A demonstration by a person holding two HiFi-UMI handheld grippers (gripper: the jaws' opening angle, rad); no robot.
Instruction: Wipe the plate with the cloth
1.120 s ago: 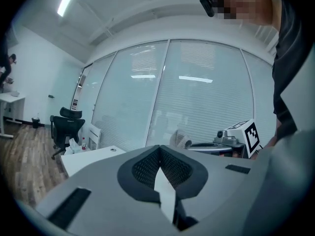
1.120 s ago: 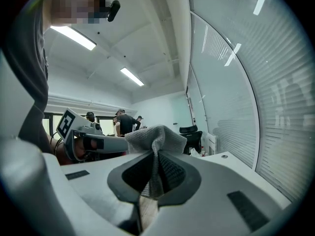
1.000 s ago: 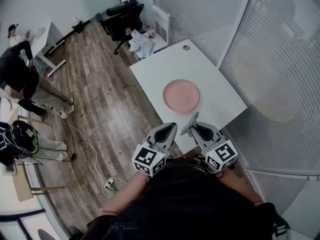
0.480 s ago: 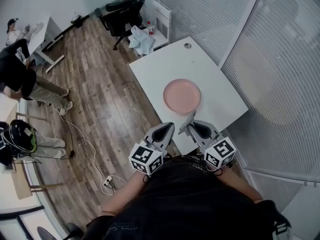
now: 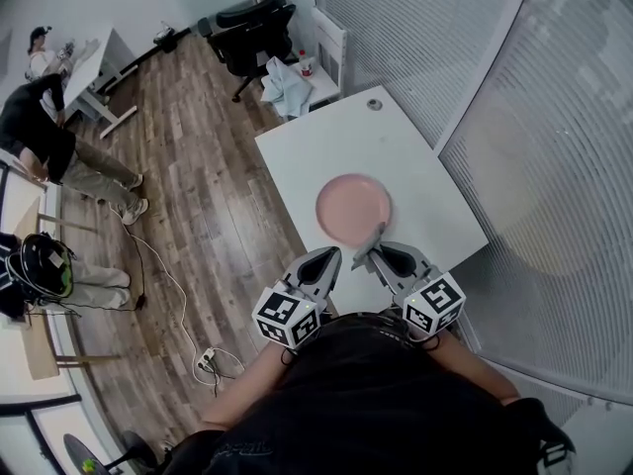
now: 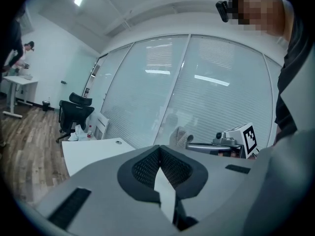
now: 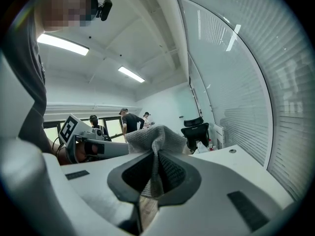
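A pink round plate (image 5: 353, 206) lies on the white table (image 5: 326, 137) ahead of me. My right gripper (image 5: 380, 249) is shut on a grey cloth (image 7: 155, 142), whose bunched end (image 5: 374, 241) sticks out past the jaws just short of the plate's near rim. My left gripper (image 5: 327, 257) is shut with nothing between its jaws and hangs over the table's near left edge, beside the right one. In the left gripper view the closed jaws (image 6: 160, 156) point across the table towards the glass wall, and the right gripper (image 6: 219, 144) with the cloth shows to the right.
A small round fitting (image 5: 374, 104) sits near the table's far corner. Behind the table stand a black office chair (image 5: 247, 30) and a white seat with a pale cloth (image 5: 289, 89). A blind-covered glass wall (image 5: 514, 137) runs along the right. People stand at a desk (image 5: 49, 117) far left.
Both grippers have shifted slightly toward the table, and the plate now sits closer to the right gripper's cloth. Both stay shut, the cloth still held.
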